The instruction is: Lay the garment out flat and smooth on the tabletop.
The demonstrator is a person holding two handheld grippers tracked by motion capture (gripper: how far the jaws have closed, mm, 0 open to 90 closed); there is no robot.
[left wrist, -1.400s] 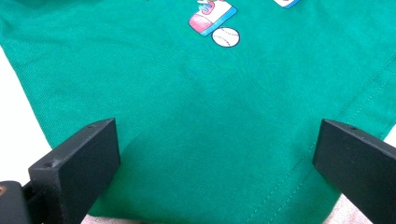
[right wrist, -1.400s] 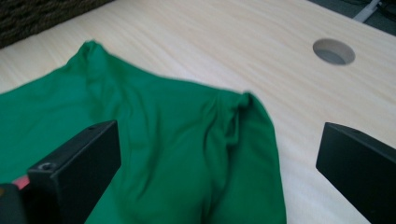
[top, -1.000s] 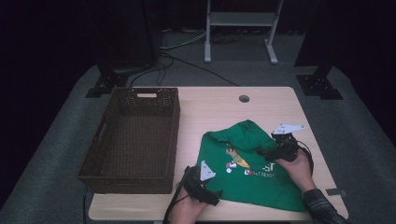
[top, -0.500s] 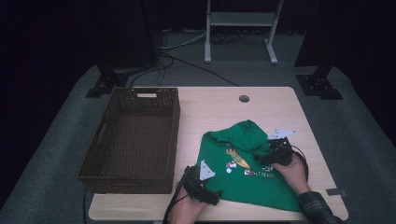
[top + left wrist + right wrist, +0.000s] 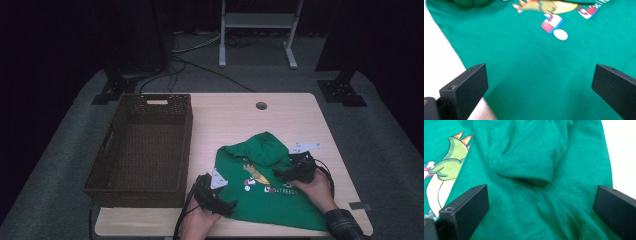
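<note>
A green T-shirt (image 5: 270,197) with a cartoon dinosaur print (image 5: 254,175) lies on the near right part of the wooden table (image 5: 235,117). Its top part is bunched and folded over. My left gripper (image 5: 227,206) rests open at the shirt's near left edge. In the left gripper view its jaws stand wide apart above flat green cloth (image 5: 536,70), with the print (image 5: 551,15) beyond. My right gripper (image 5: 285,172) is open over the shirt's right side. In the right gripper view a folded sleeve (image 5: 529,160) lies between and beyond the wide jaws.
A dark brown wicker basket (image 5: 112,150) stands empty on the left half of the table. A round cable hole (image 5: 261,105) sits near the far edge. Bare wood lies beyond the shirt. Stand legs and cables are on the dark floor behind.
My right gripper has come down and forward onto the shirt's right side. The left gripper has stayed at the near left edge.
</note>
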